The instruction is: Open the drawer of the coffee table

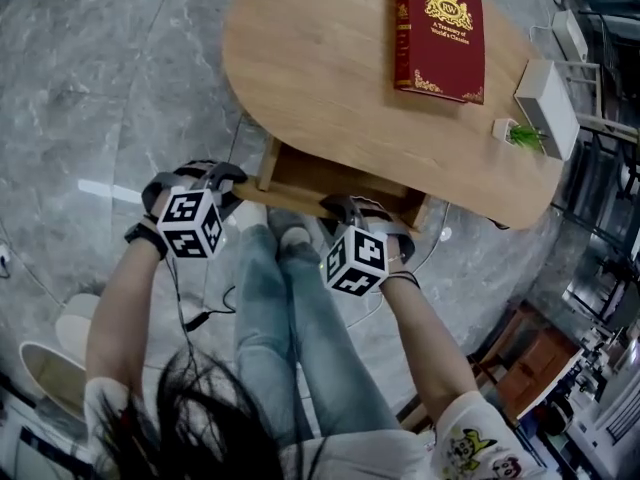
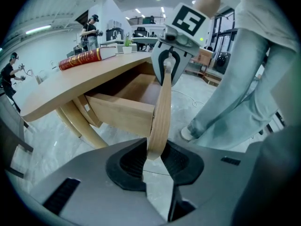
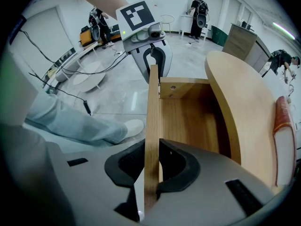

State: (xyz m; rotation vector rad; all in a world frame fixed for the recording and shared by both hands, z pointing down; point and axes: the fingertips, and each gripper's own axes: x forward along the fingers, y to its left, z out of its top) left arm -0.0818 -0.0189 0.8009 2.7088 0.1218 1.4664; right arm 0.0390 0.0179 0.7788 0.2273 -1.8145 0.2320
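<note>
The oval wooden coffee table [image 1: 320, 68] has its drawer [image 1: 330, 183] pulled out from under the near edge, and the inside [image 3: 188, 121] is bare wood. My left gripper [image 1: 222, 180] is shut on the left end of the drawer's front panel [image 2: 160, 107]; its pads [image 2: 129, 161] press the board from both sides. My right gripper [image 1: 362, 211] is shut on the right end of that panel [image 3: 151, 121], pads [image 3: 176, 166] against the wood. Each gripper shows at the far end of the panel in the other's view: the right gripper [image 2: 169, 65], the left gripper [image 3: 153, 60].
A red book [image 1: 440, 30] and a white box [image 1: 547, 108] with a small green plant [image 1: 525, 135] lie on the tabletop. The person's legs [image 1: 290, 308] and shoes stand just before the drawer. Cables [image 1: 205, 313] trail on the marble floor. Wooden furniture [image 1: 530, 368] stands at the right.
</note>
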